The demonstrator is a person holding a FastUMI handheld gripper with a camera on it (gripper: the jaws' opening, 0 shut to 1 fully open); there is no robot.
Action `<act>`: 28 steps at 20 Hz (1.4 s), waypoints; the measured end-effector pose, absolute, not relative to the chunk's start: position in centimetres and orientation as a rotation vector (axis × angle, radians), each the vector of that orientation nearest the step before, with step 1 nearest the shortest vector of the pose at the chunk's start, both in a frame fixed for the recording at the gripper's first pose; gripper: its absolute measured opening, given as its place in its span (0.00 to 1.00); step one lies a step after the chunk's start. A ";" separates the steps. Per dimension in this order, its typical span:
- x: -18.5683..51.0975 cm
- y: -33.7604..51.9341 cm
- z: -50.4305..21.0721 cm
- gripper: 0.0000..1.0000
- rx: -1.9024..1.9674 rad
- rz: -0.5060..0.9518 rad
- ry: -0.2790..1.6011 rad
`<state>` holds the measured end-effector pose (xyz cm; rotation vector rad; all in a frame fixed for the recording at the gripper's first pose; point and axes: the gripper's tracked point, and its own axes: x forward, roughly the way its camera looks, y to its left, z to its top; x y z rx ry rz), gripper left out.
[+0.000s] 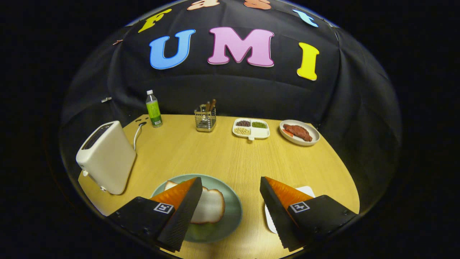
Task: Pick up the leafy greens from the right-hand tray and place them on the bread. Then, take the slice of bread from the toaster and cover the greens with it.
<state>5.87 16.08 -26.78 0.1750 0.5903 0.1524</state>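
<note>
My gripper (230,178) hangs open above the wooden table's near edge, with nothing between its fingers. A teal plate (233,205) lies just ahead, partly under the left finger. On the plate rests a slice of bread (211,207) with a brown crust. A patch of green (199,231) shows on the plate at the bread's near edge, beside the left finger. The white tray (307,190) is mostly hidden behind the right finger, so I cannot see what lies on it. The white toaster (107,158) stands to the left of the plate, and its top slot looks dark.
Along the table's far edge stand a green-labelled bottle (153,109), a wire utensil holder (205,118), a divided white dish of beans (251,128) and a white plate with a piece of meat (299,132). The toaster's cord (137,135) runs behind it. Bare wood lies mid-table.
</note>
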 end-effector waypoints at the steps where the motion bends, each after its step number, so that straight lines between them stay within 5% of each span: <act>1: 6.1 15.9 -24.5 1.00 0.168 0.175 0.546; 12: 4.5 13.7 -4.0 0.98 0.104 0.294 0.168; 28: 0.7 10.8 -2.0 0.98 0.018 0.254 0.099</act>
